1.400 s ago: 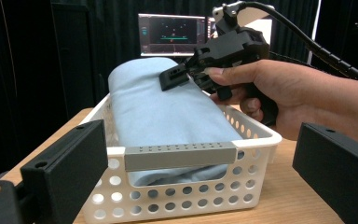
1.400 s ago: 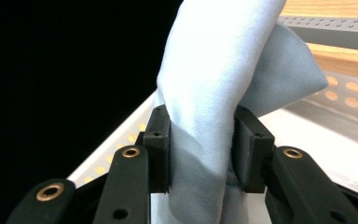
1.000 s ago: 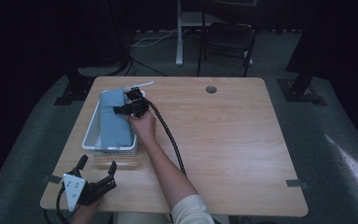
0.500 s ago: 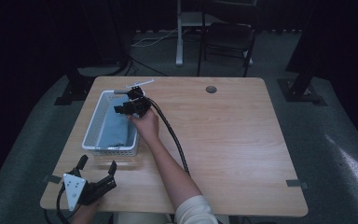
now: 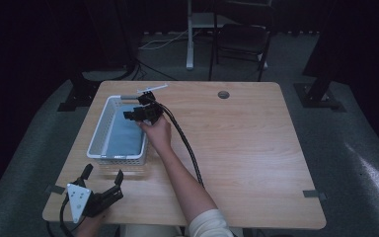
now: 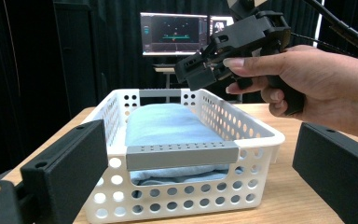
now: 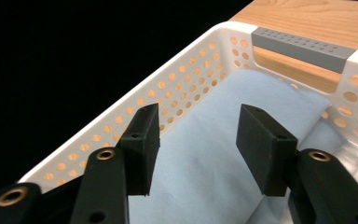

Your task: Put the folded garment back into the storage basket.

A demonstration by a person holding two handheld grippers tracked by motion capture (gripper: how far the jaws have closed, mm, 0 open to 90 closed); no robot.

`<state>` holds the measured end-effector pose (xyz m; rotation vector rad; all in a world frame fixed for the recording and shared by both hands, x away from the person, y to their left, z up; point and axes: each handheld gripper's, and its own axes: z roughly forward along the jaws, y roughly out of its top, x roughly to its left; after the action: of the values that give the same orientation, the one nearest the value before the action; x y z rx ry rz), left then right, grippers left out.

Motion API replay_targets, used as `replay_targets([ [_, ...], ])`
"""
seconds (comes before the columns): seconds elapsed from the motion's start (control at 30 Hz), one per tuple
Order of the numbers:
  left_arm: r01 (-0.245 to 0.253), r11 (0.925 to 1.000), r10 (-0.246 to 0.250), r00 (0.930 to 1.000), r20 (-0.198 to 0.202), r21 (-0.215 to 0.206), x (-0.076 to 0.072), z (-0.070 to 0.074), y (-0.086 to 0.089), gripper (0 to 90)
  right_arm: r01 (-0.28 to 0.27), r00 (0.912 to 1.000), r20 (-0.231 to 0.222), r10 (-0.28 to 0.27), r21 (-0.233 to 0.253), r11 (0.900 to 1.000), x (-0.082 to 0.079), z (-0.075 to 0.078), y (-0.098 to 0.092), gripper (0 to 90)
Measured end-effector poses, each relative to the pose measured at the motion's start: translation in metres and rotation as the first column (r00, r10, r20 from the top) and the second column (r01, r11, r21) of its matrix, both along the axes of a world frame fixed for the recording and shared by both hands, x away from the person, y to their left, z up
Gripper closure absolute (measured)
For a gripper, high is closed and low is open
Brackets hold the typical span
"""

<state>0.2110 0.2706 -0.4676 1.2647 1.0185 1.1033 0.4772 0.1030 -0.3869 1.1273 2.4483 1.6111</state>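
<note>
1. A white perforated basket (image 5: 98, 148) is seen on the left part of the wooden worktop (image 5: 256, 148), with a grey handle bar at each short end.
2. A folded light-blue cloth (image 5: 124, 136) is laid flat inside the basket and covers most of its floor; in the left gripper view its near edge (image 6: 168, 123) is seen behind the near grey handle.
3. The right gripper (image 5: 132, 114) is held by the right hand (image 5: 157, 132) above the far part of the basket, its jaws pointed down toward the cloth.
4. In the right gripper view the right gripper's (image 7: 193, 140) jaws are seen spread apart above the cloth (image 7: 214, 154), with nothing between them and no contact made with the fabric.
5. The left gripper (image 5: 103, 178) is kept low at the near-left corner of the worktop, just short of the basket's near end; its jaws are parted and nothing is held.
6. A black cable (image 5: 185, 145) is trailed from the right gripper along the forearm.
7. A dark chair (image 5: 242, 39) is seen on the floor beyond the worktop.
</note>
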Motion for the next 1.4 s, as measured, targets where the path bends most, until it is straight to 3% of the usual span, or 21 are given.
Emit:
replay_targets([
  [0.1,-0.001,1.0000,0.001,1.0000,0.001,0.000,0.000,0.000,0.000,4.4,-0.022,0.9997,-0.002,0.022,0.027,0.999,-0.002,-0.002,0.000,47.2],
  [0.27,-0.002,1.0000,0.002,1.0000,0.003,0.000,-0.001,0.000,0.000,4.4,-0.081,0.9961,0.039,0.078,0.067,0.994,-0.008,-0.002,0.000,32.1],
  [0.47,-0.003,1.0000,0.003,1.0000,0.002,0.000,-0.001,0.000,0.000,4.4,-0.057,0.9966,0.063,0.052,0.076,0.995,-0.015,-0.002,-0.003,21.6],
  [0.53,-0.002,1.0000,0.002,1.0000,0.001,0.000,-0.001,0.000,0.000,4.4,-0.088,0.9949,0.059,0.082,0.097,0.991,-0.017,-0.004,-0.007,12.3],
  [0.57,-0.001,1.0000,0.001,1.0000,0.001,0.001,-0.001,0.000,0.000,4.4,-0.073,0.9957,0.064,0.066,0.101,0.992,-0.019,-0.005,-0.009,12.3],
  [0.7,0.007,1.0000,-0.007,1.0000,-0.002,0.003,0.000,0.000,0.000,4.4,-0.077,0.9919,0.105,0.071,0.054,0.996,-0.024,-0.005,-0.010,2.2],
  [0.83,0.018,0.9998,-0.018,0.9998,-0.001,0.002,-0.001,0.000,0.001,4.4,-0.057,0.9888,0.141,0.048,0.061,0.996,-0.030,-0.001,-0.014,0.0],
  [1.07,0.023,0.9997,-0.023,0.9997,-0.006,0.005,-0.001,0.000,0.001,4.4,-0.070,0.9808,0.187,0.055,0.075,0.995,-0.041,0.011,-0.024,0.4],
  [1.4,0.035,0.9994,-0.035,0.9994,-0.005,0.003,-0.001,0.000,0.001,4.4,-0.028,0.9802,0.198,0.011,0.083,0.996,-0.053,0.016,-0.053,0.4],
])
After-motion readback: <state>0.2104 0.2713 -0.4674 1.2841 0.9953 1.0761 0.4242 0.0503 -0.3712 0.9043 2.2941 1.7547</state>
